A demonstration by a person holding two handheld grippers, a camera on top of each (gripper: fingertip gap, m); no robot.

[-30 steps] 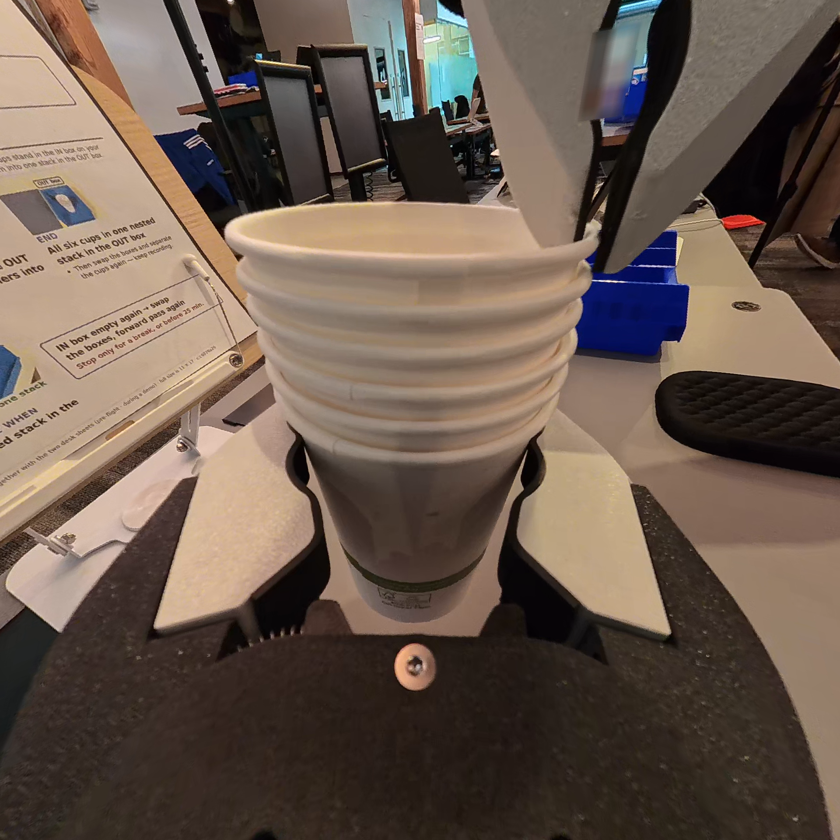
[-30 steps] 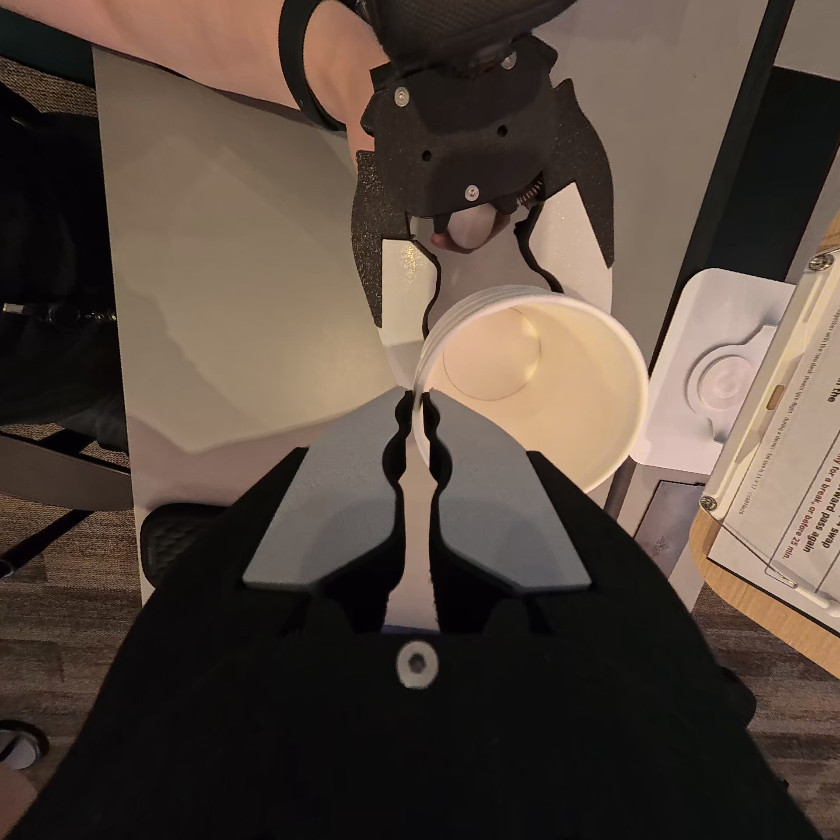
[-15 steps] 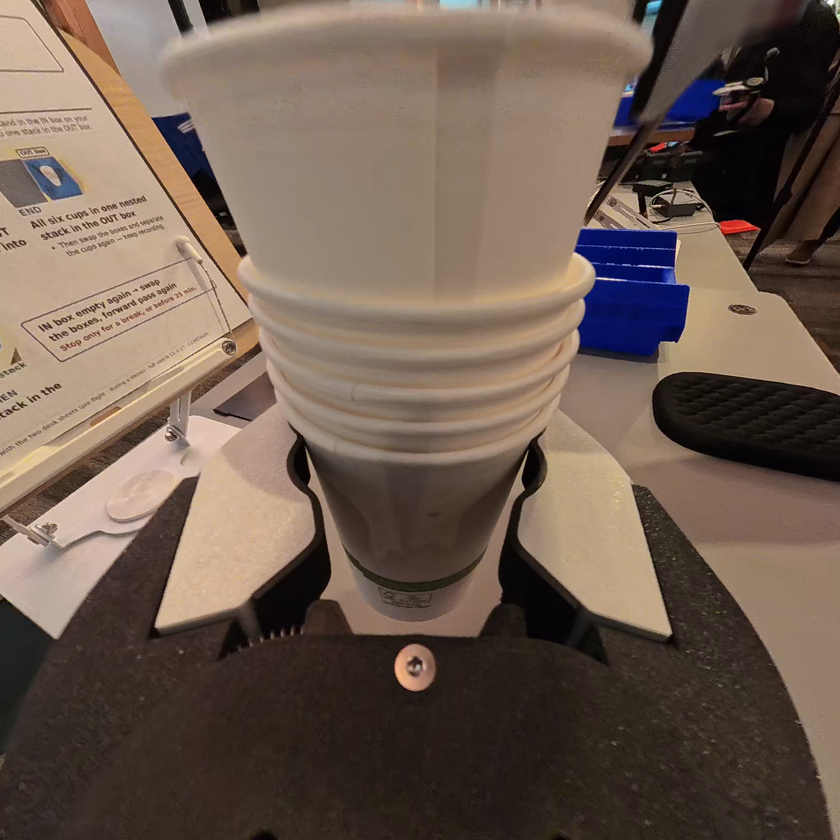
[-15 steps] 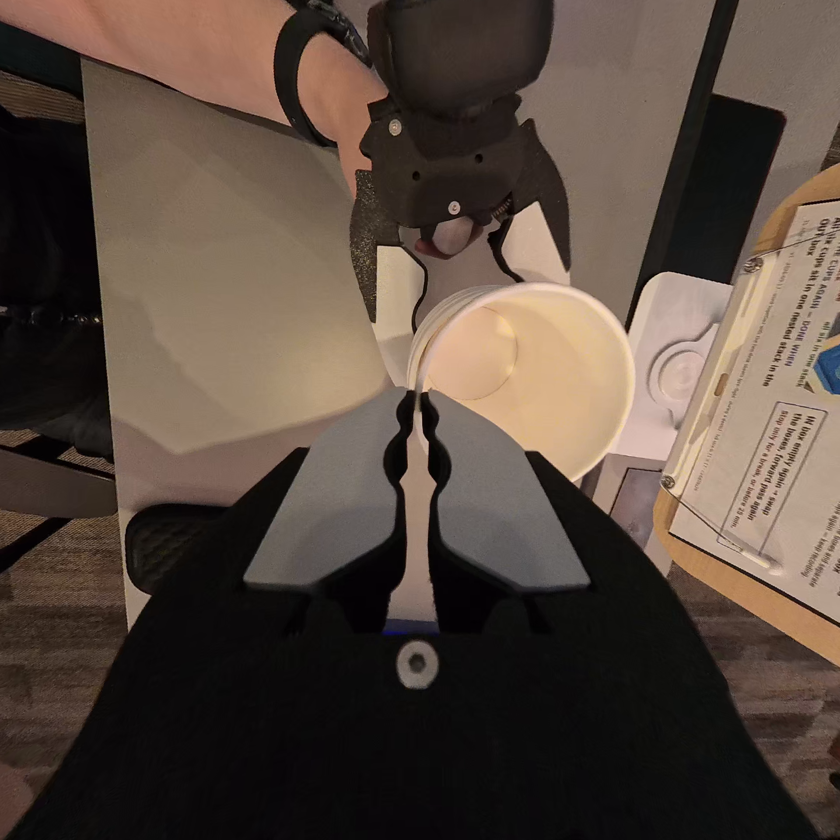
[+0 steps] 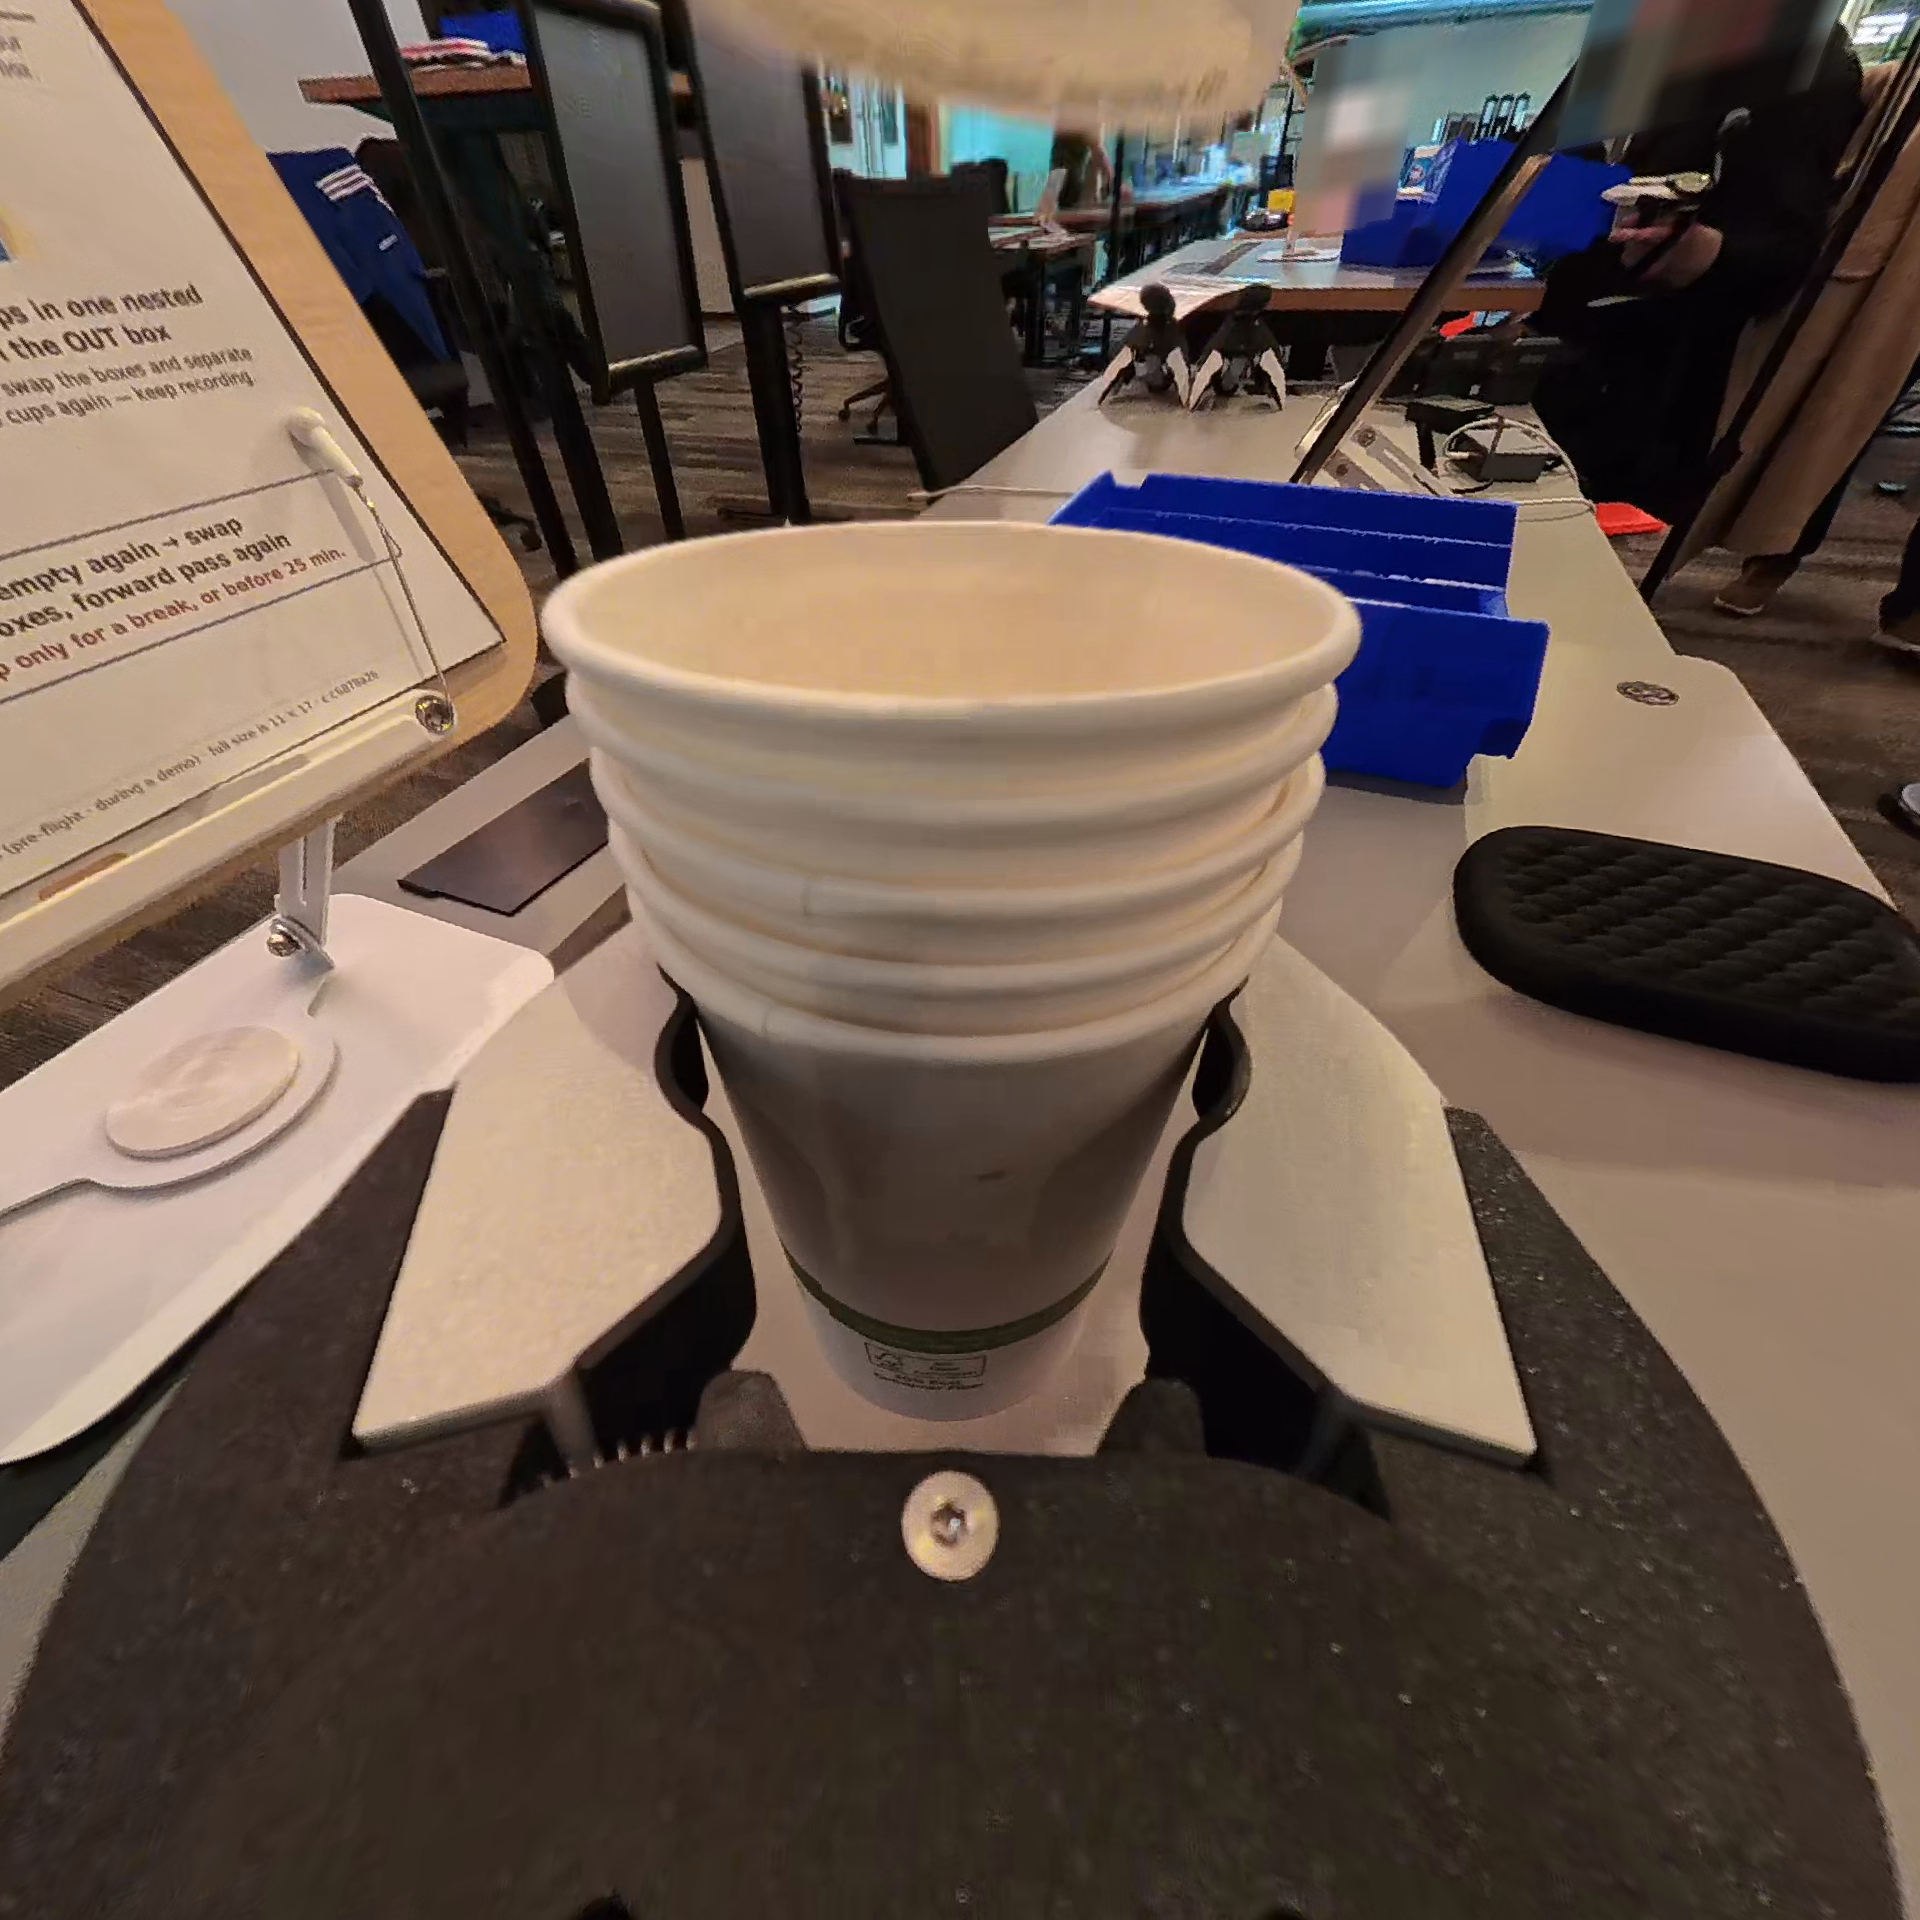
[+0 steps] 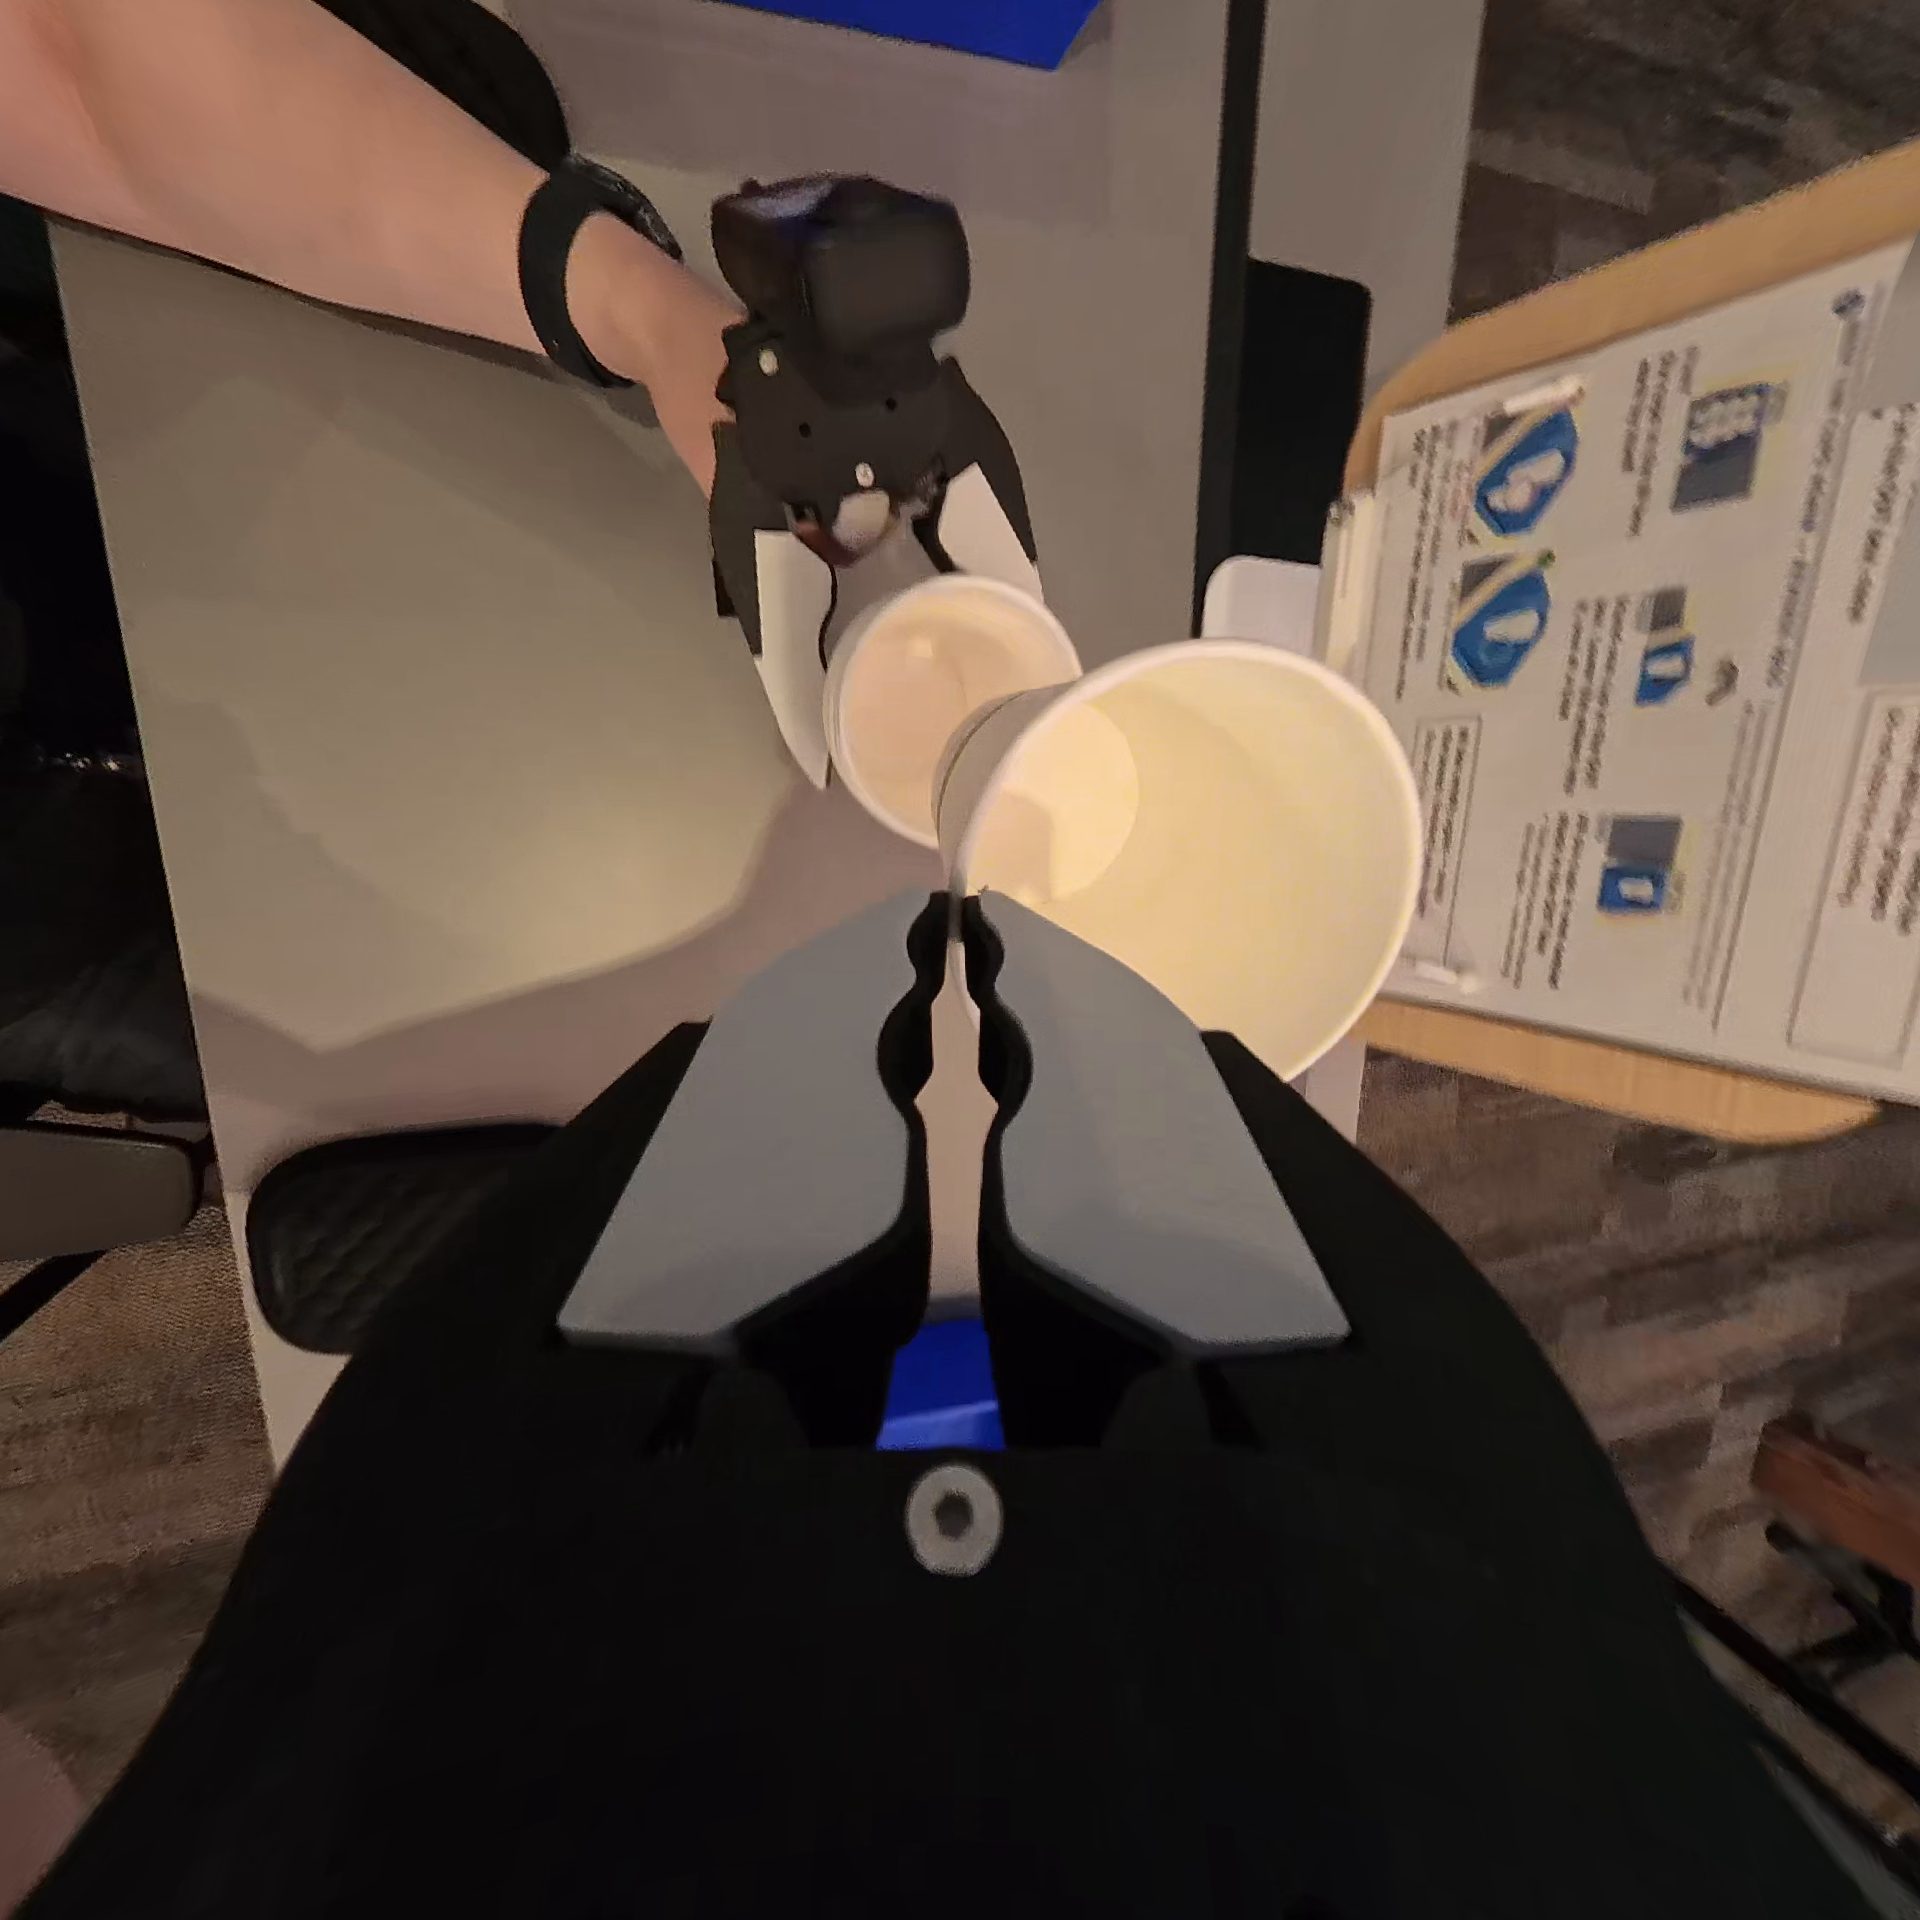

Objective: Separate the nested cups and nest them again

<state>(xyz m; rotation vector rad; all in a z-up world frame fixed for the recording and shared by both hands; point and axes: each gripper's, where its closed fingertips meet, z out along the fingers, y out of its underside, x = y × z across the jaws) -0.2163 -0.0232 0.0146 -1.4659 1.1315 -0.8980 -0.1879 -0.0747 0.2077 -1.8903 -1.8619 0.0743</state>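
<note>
Left wrist view: low, near-level, facing forward across the grey desk (image 5: pixel 1714 1195) toward the room, very close on the stack of nested white paper cups (image 5: pixel 951 831). Right wrist view: high above, facing steeply down at the desk (image 6: pixel 416 665), farther off. Shared: the stack (image 6: pixel 914 717), the lifted single white paper cup (image 6: pixel 1205 831), the black padded wrist rest (image 5: pixel 1704 945), the wood-backed instruction board (image 6: pixel 1662 675).

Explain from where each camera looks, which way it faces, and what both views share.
Left wrist view: sits on the left hand-held gripper, faces level across the table; its fingers clamp the cup stack.
Right wrist view: sits on the right hand-held gripper, faces straight down; it pinches the lifted cup; a forearm shows.
Shared: the stack, lifted cup, table.
</note>
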